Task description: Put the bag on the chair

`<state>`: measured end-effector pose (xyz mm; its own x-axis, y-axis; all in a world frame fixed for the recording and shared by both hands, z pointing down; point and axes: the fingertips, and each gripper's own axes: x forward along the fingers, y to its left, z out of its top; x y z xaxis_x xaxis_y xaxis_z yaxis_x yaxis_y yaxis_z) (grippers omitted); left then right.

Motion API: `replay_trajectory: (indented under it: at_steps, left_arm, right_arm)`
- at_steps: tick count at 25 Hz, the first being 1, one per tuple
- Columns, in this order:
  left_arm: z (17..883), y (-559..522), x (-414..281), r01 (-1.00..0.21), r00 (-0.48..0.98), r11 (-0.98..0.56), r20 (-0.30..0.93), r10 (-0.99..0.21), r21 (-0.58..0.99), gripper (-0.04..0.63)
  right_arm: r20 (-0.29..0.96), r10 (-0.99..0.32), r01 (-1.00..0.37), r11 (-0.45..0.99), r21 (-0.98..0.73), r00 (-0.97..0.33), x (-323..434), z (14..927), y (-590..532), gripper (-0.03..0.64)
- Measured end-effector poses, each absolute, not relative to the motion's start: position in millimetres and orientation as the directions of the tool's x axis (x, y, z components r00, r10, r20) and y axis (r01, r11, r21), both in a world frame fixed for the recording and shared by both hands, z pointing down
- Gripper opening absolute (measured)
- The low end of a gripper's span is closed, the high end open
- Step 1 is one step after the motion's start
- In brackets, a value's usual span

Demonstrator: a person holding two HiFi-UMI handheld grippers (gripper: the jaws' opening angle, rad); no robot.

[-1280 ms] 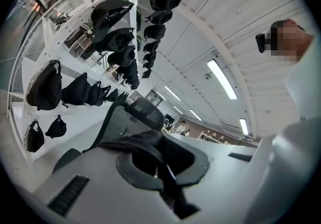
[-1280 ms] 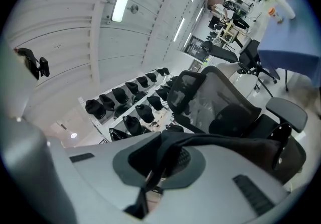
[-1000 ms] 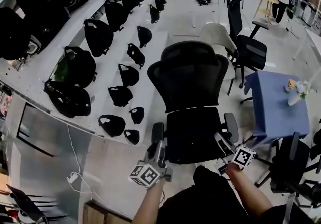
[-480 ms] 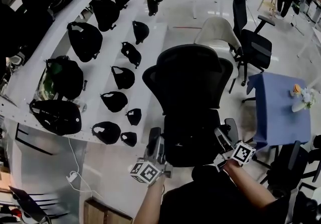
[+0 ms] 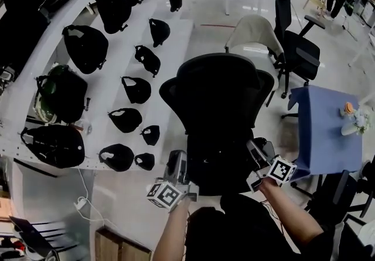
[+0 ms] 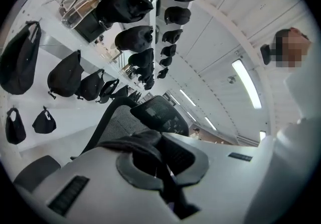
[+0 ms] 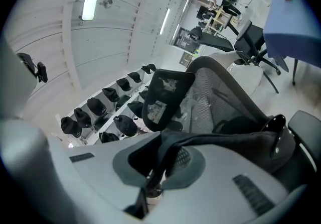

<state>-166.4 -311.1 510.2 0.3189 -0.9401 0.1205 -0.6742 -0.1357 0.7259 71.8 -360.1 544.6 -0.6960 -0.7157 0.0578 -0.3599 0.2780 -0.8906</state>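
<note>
Limp black fabric bag, curved black mesh-backed chair

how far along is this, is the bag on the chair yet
Done: the bag is picked up, black fabric clamped in the left gripper and the right gripper. In hand: it's held at the front of the black mesh chair. Left: set it on the seat and open both jaws; whether it touches the seat yet can't be told.
</note>
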Motion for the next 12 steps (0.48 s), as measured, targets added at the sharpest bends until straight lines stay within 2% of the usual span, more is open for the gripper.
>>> replay_trajectory:
  at_steps: [6,12]
  left_arm:
    - [520,-333,-172,-0.672,0.332,-0.157,0.105,-0.937,0.724,0.015]
    - [531,-351,-171,-0.647,0.378,-0.176,0.112,-0.919,0.742,0.014]
  right_arm:
    - [0.070,-0.704,-0.397,0.314,-0.862,-0.707,64,549,-386,0.008]
    - [0.115,-0.717,-0.444,0.289,-0.848,-0.687,62,566,-399,0.008]
